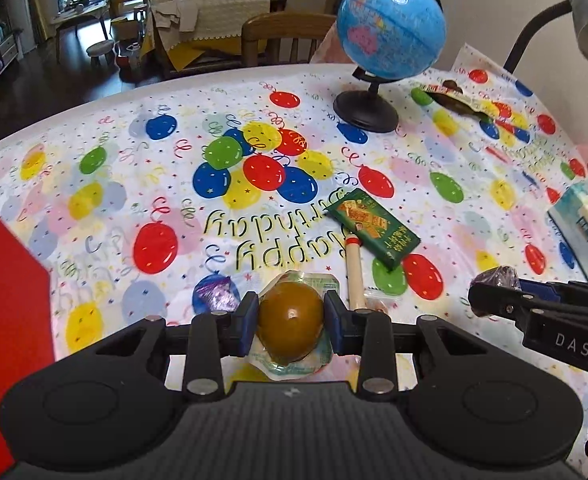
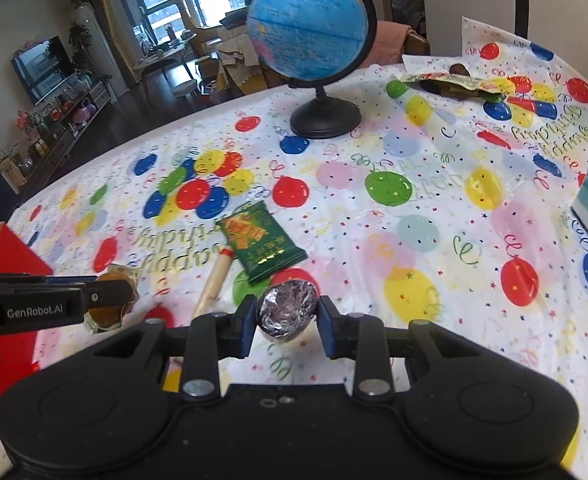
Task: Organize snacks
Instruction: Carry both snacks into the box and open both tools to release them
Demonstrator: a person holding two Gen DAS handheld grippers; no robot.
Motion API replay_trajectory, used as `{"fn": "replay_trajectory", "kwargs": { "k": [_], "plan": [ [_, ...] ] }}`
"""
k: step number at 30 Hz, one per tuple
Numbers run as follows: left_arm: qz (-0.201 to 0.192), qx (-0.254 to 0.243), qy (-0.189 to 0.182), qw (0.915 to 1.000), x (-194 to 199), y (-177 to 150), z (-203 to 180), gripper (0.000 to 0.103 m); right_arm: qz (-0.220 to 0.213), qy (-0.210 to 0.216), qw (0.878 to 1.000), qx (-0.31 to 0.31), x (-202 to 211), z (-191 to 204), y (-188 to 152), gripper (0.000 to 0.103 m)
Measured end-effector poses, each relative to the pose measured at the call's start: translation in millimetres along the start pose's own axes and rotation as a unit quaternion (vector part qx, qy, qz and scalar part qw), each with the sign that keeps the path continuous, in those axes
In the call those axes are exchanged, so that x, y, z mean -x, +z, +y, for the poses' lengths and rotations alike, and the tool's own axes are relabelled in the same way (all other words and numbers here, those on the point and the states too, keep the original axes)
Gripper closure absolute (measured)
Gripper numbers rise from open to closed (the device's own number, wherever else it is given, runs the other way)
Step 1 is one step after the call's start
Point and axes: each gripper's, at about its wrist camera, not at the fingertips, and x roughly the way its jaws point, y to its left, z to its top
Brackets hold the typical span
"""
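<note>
By the table's left edge stands a red box (image 1: pixel 6 320). The left gripper (image 1: pixel 291 322) pinches a jelly cup (image 1: pixel 290 328) by its dome; the slick film could slip. The right gripper (image 2: pixel 287 320) clamps a foil-wrapped candy (image 2: pixel 288 314); squeezing may crush it.

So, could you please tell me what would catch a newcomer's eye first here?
The blue desk globe on its black stand at the table's far side. Up close, the left gripper clamps a brown jelly cup, and the right gripper clamps a purple foil-wrapped sweet.
</note>
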Motion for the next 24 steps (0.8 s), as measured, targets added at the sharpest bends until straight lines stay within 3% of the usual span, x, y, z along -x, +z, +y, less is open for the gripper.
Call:
{"fn": "replay_trajectory", "kwargs": {
  "k": [12,24],
  "plan": [
    [-0.024,0.036,-0.004,0.9990,69,-19,27,0.069,-0.023,0.035,0.998,0.045,59,53,-5,0.073],
    [-0.047,0.061,0.001,0.9971,130,-43,87,0.069,-0.030,0.067,0.994,0.084,89,134,-17,0.073]
  ]
}}
